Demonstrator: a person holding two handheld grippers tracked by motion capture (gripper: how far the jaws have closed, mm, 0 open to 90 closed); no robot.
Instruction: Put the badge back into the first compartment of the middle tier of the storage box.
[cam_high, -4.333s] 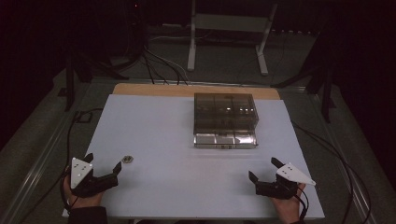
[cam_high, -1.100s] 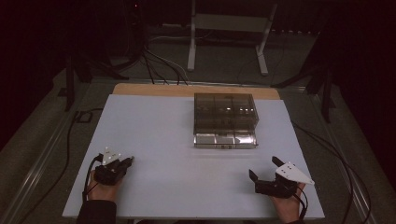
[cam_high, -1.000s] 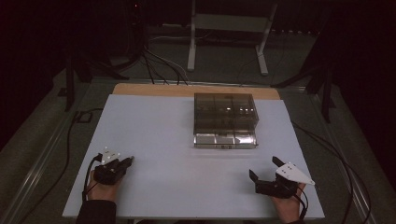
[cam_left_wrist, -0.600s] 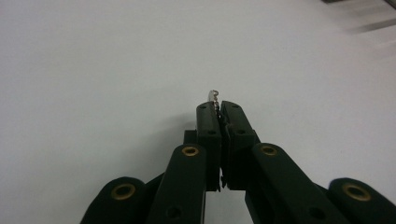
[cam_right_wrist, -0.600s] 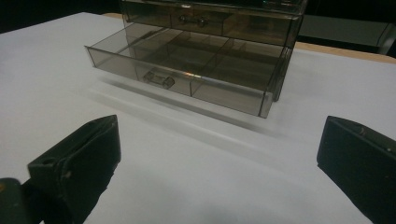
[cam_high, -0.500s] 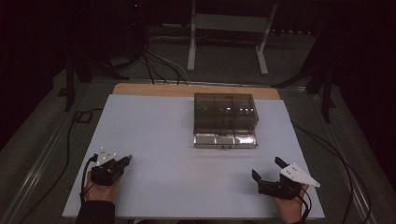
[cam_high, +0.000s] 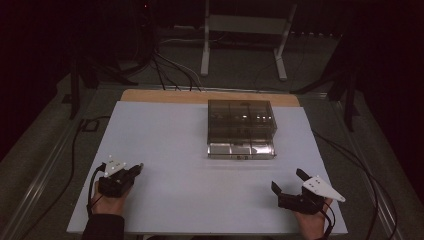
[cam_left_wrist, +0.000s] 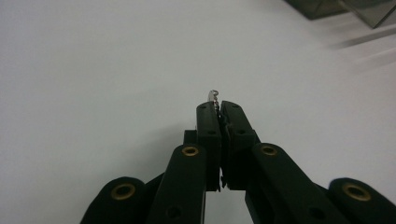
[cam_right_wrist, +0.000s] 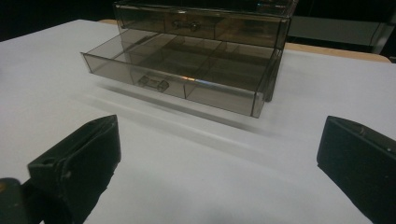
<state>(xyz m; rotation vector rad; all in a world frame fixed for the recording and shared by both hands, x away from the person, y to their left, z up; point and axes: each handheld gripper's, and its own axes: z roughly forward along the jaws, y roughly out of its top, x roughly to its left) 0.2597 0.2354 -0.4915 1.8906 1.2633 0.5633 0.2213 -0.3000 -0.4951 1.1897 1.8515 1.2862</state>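
My left gripper (cam_high: 138, 168) (cam_left_wrist: 218, 107) is over the table's near left and is shut on a small silver metal piece (cam_left_wrist: 214, 94) that sticks out past its tips. A smoky clear drawer box (cam_high: 241, 117) stands at the middle back of the white table (cam_high: 165, 135). Its bottom drawer (cam_high: 241, 149) (cam_right_wrist: 187, 70) is pulled out, and dividers split it into compartments. My right gripper (cam_high: 287, 181) (cam_right_wrist: 218, 135) is at the near right, open, with nothing between its fingers. It faces the drawer from a short way off.
A wooden strip (cam_high: 165, 96) runs along the table's far edge. Cables (cam_high: 170, 70) and a white stand (cam_high: 245, 30) are on the dark floor behind. A cable (cam_high: 75, 145) hangs off the table's left side.
Since the earliest frame my left gripper has moved right and shut on the small piece that lay on the table. Over the last second both grippers have barely shifted.
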